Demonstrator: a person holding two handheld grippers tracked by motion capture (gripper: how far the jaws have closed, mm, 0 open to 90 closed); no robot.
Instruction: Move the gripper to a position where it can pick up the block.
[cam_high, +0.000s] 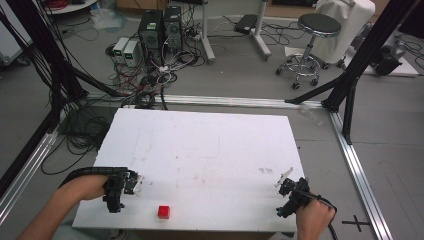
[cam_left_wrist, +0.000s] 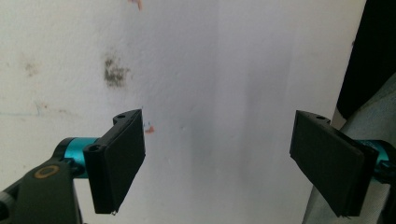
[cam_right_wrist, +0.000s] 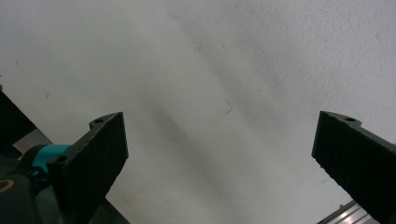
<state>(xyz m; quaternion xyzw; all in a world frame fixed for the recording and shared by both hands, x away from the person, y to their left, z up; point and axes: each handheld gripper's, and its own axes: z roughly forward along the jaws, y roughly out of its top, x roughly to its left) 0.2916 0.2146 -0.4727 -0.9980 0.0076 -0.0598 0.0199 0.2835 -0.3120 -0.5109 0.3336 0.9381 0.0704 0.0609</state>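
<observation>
The person's left hand (cam_high: 92, 187) comes in from the lower left, forearm slanting up toward the white table (cam_high: 210, 145), and holds the left gripper (cam_high: 131, 184) over the table's near left corner, pointing toward its middle. In the left gripper view the left gripper (cam_left_wrist: 217, 158) has its jaws spread wide with nothing between them. The right hand (cam_high: 314, 217) rises at the table's near right corner and holds the right gripper (cam_high: 284, 181) over that edge, its jaws likewise wide apart and empty in the right gripper view (cam_right_wrist: 219, 158).

matt white table (cam_high: 210, 150), glossy red cube (cam_high: 164, 211)
</observation>
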